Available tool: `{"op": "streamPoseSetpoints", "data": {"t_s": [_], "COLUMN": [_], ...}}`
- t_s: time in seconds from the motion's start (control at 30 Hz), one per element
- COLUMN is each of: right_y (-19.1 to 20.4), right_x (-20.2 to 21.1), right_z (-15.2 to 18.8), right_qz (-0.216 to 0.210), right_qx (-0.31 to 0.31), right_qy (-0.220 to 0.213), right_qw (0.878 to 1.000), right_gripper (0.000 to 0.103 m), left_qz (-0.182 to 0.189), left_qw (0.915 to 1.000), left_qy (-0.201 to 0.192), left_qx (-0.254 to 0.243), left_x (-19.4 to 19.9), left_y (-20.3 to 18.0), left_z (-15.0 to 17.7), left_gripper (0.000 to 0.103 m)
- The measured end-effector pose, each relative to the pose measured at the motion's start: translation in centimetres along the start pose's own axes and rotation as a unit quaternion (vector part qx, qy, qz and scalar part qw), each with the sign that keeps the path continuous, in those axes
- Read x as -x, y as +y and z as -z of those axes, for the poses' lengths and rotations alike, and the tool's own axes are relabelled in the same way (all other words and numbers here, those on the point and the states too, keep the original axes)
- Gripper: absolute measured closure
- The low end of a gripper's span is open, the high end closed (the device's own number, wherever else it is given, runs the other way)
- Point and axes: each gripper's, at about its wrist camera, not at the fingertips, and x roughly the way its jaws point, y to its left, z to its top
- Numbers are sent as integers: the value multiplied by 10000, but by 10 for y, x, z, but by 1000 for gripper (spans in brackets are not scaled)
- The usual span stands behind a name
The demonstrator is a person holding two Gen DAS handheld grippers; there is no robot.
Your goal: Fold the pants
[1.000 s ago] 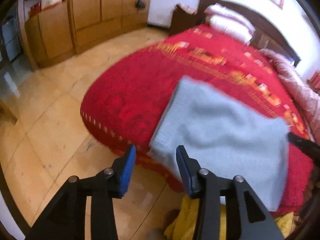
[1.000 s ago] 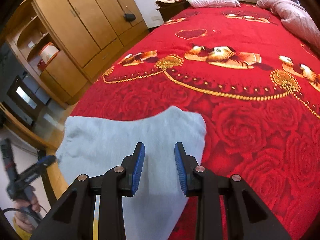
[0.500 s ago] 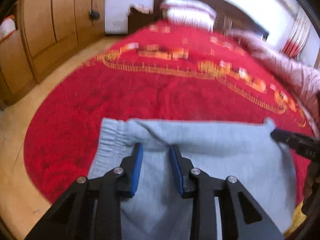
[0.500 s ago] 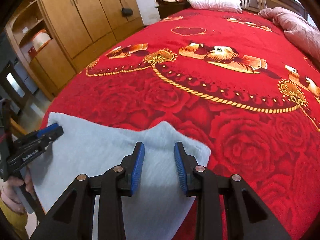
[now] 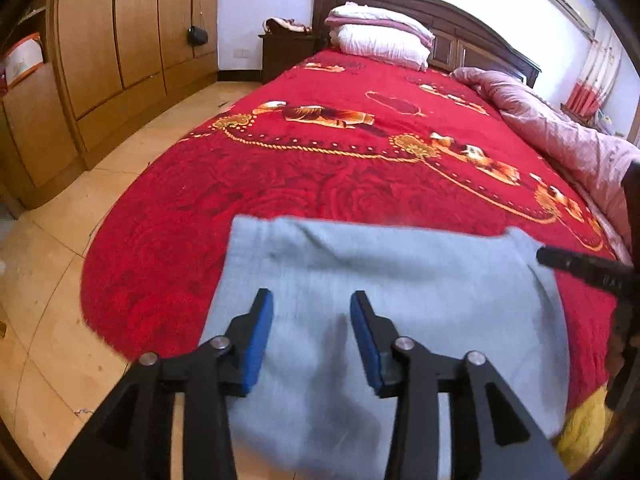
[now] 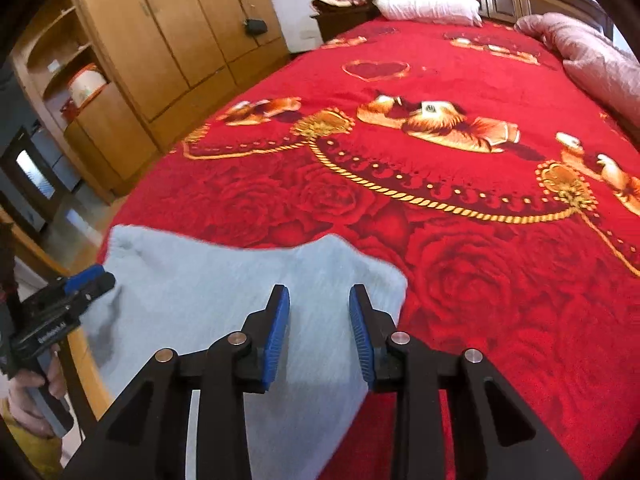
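Observation:
Folded light grey pants [image 5: 384, 280] lie at the near end of the red bed [image 5: 320, 168], hanging a little over its edge. My left gripper [image 5: 311, 304] hovers open above their near left part, nothing between its blue pads. In the right wrist view the same pants [image 6: 192, 292] fill the lower left. My right gripper [image 6: 319, 298] stands open over their right edge, holding nothing. The left gripper [image 6: 60, 320] shows at that view's left edge, held by a hand [image 6: 28, 396]. The right gripper's black finger [image 5: 580, 266] pokes in from the right of the left wrist view.
A pink quilt [image 5: 560, 132] lies along the bed's right side, with pillows [image 5: 380, 36] at the dark headboard. Wooden wardrobes [image 5: 120, 40] line the left wall across a tiled floor [image 5: 60, 264]. Something yellow [image 5: 584, 428] shows below the bed's near edge.
The left gripper swung from the floor side over onto the pants, and its jaws opened wider than half a second ago. The right gripper stayed open over the right edge.

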Motion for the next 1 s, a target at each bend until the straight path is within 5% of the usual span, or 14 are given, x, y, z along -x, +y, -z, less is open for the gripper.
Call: {"op": "streamPoseSetpoints", "data": {"t_s": [0.17,0.37,0.57,0.77,1.0], "right_y": [10,-4,-17,-23,-34], "right_x": [22,-4,1,14,16], "right_z": [32,66,72,84,97], "right_qz": [-88,-37,-349,-454,-849], "right_qx": [128,-153,-459,-784,-1160], "right_qy": [50,501,396,501,492], "right_qw": [9999,9986,9975,9946,9884], "right_gripper": [64,59,58,58,52], "left_qz": [72,87,-57,349,361], "left_qw": [9995,9988,9988,9984,9966], "left_qy": [188,389,426,425,733], "left_qx": [253,293,220,154,-120], "left_x": [12,1,6,26,9], "left_y": [7,14,7,-13,-40], "left_z": [30,43,43,43,52], "left_gripper": [51,51,51,45,42]}}
